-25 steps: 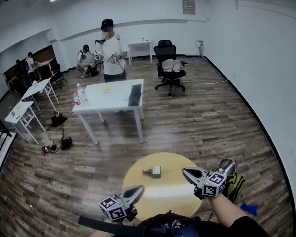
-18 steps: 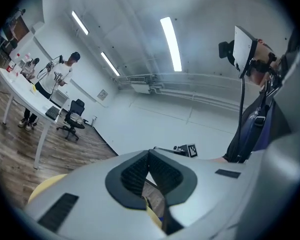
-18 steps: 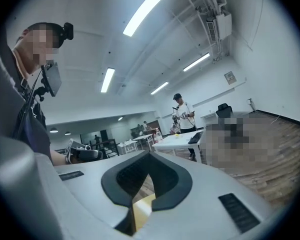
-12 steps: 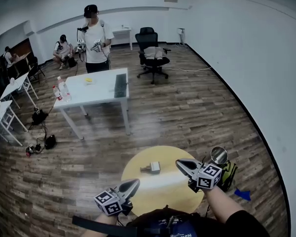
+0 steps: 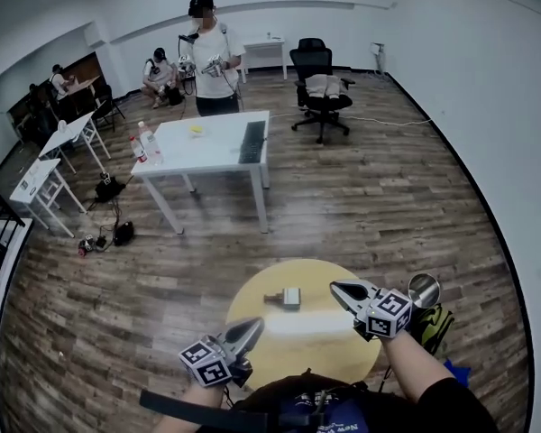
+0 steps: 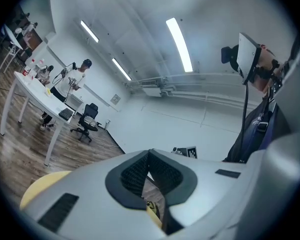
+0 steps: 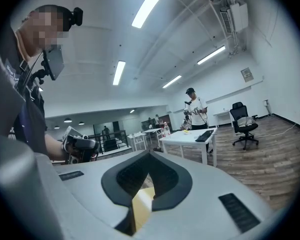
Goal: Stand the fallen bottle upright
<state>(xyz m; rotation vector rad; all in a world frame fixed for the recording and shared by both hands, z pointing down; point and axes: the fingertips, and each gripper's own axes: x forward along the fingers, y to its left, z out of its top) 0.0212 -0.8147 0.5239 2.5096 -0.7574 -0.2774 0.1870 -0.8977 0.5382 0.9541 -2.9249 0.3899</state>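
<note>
A small bottle (image 5: 285, 297) lies on its side on the round yellow table (image 5: 316, 350), its neck pointing left. My left gripper (image 5: 252, 326) hovers over the table's near left edge, below and left of the bottle, with its jaws together and nothing in them. My right gripper (image 5: 335, 287) hangs just right of the bottle, jaws closed and empty. In the left gripper view the left gripper (image 6: 149, 152) shows its pads meeting at the tip. The right gripper (image 7: 150, 154) looks the same in the right gripper view. Neither touches the bottle.
A white table (image 5: 218, 159) with a keyboard (image 5: 252, 142) and bottles (image 5: 144, 144) stands farther off, with a person (image 5: 215, 68) holding grippers behind it. An office chair (image 5: 321, 92) is at the back. Small desks (image 5: 45, 183) line the left. A green bag (image 5: 435, 325) lies right of the yellow table.
The head view has swung about. Both grippers have shifted a little over the near part of the yellow table, staying shut. The bottle lies as before.
</note>
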